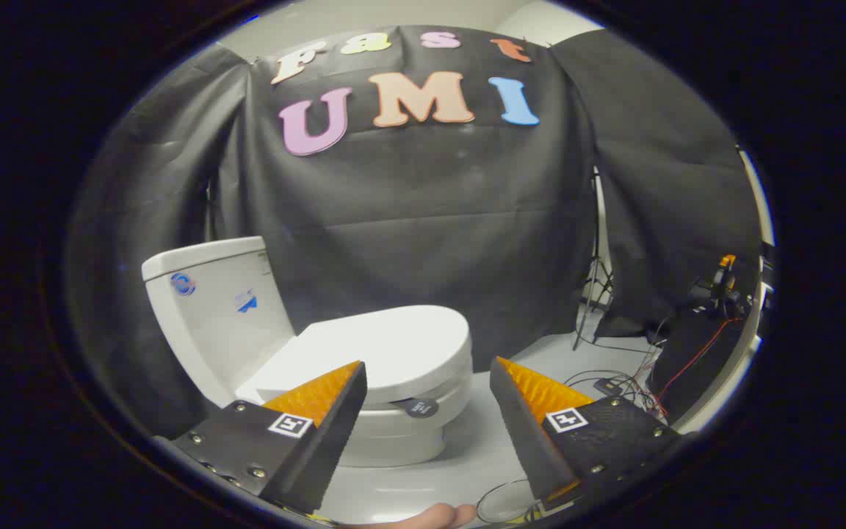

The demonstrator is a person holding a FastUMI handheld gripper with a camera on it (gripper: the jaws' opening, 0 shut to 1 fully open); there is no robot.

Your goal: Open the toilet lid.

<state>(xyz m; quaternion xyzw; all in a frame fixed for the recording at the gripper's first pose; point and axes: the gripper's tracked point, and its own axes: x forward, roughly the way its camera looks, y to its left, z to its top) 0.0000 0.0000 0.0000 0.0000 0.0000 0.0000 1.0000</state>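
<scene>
A white toilet stands on the pale floor ahead of me, its tank [210,301] against the black cloth wall. Its lid [386,351] lies flat and shut over the bowl [401,433], front edge turned toward the right. A small dark tab [421,406] sticks out under the lid's near rim. My gripper [427,376] is open, nothing between its fingers. The left finger [320,426] overlaps the lid's near corner in the view; the right finger [540,419] sits off past the toilet's front. How far the fingers are from the lid I cannot tell.
Loose cables and a small box [617,386] lie on the floor beyond the right finger. A tripod stand [593,294] rises by the cloth wall. A dark draped stand with an orange device [724,283] sits further right. A person's fingertip [438,518] shows below the fingers.
</scene>
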